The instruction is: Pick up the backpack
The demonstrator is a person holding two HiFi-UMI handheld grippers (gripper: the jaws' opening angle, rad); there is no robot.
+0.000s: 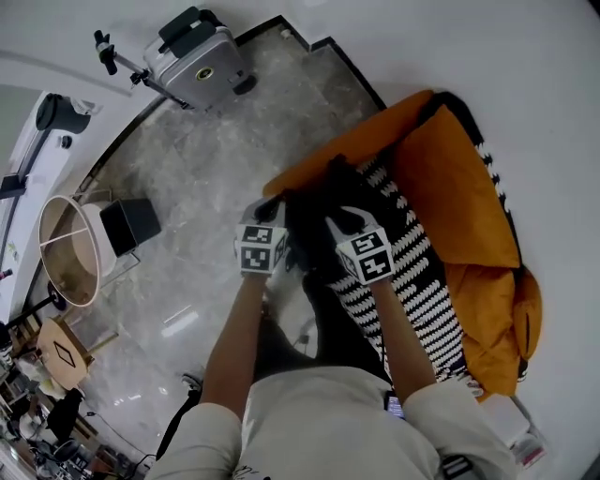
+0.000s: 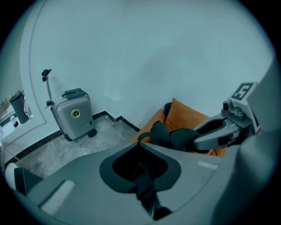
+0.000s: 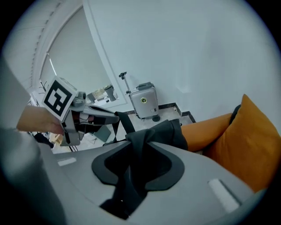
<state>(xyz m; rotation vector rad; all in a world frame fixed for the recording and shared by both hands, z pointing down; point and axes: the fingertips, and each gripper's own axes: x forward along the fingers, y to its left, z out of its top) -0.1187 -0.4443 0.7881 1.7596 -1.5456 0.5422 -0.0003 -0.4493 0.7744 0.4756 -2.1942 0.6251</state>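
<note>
Now | left tool (image 2: 142, 173): clamped on backpack (image 1: 307, 230) | right tool (image 3: 131, 171): clamped on backpack

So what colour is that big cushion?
Orange. The big square cushion shows best in the head view.

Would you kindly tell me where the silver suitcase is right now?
In the head view the silver suitcase stands upper left on the marble floor, against the wall.

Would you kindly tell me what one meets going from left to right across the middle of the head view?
A round white basket, black box, left tool, right tool, orange cushion.
</note>
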